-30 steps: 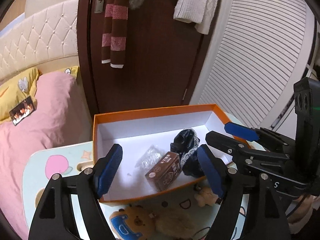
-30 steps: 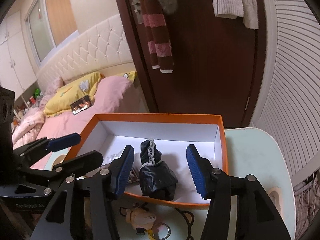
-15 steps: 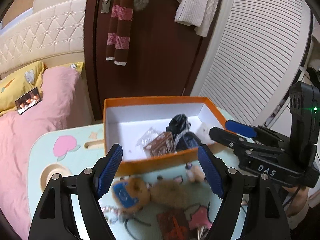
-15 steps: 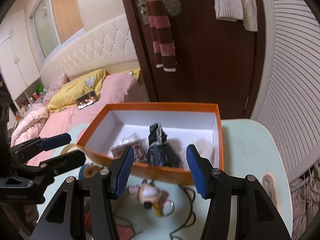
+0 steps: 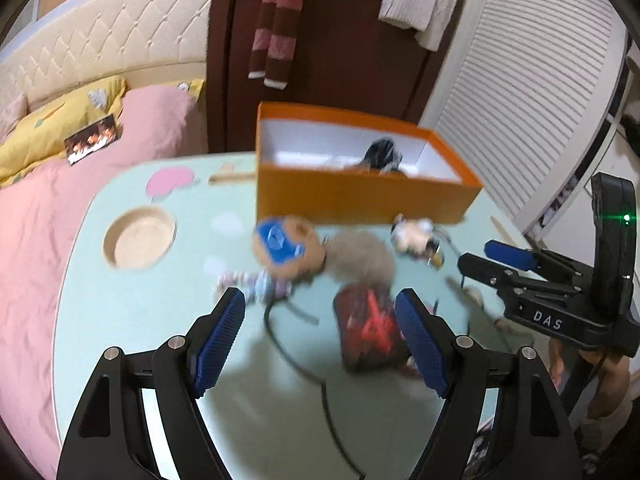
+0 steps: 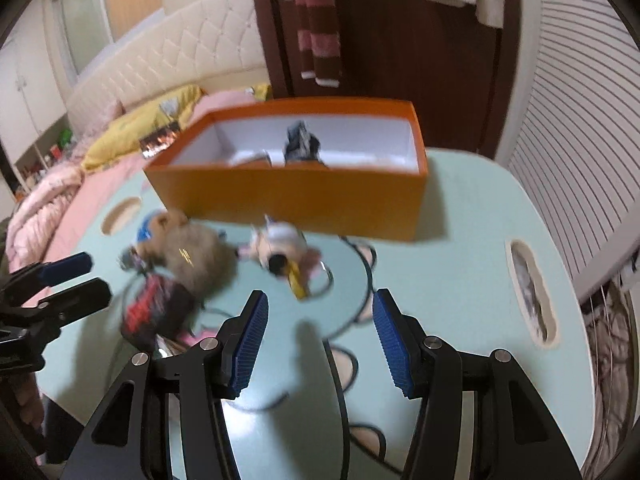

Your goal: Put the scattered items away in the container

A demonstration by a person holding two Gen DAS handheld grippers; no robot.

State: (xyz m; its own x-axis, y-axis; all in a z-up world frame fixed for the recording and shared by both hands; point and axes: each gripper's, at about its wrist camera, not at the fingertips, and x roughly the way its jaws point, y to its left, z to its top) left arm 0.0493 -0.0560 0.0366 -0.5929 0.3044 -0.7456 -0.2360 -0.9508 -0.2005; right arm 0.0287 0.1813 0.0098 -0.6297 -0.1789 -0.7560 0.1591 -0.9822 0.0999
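An orange box (image 5: 360, 196) (image 6: 288, 200) stands at the far side of a pale green table, with a dark cloth (image 5: 382, 152) (image 6: 301, 144) inside. In front of it lie a brown plush bear with a blue face patch (image 5: 304, 246) (image 6: 188, 250), a small doll keychain (image 5: 414, 234) (image 6: 280, 246) and a dark red packet (image 5: 370, 326) (image 6: 154, 312). My left gripper (image 5: 320, 336) is open and empty, above the table near the packet. My right gripper (image 6: 318, 336) is open and empty, just short of the keychain.
The table (image 5: 160, 320) has a round cup recess (image 5: 140, 236) at left and a cut-out slot (image 6: 530, 292) at right. A pink bed (image 5: 48, 200) lies left of the table. A brown door and a slatted white wardrobe stand behind the box.
Both grippers have pulled back from over the box toward the table's near side. The plush bear, keychain and packet have come into view. Both stay open.
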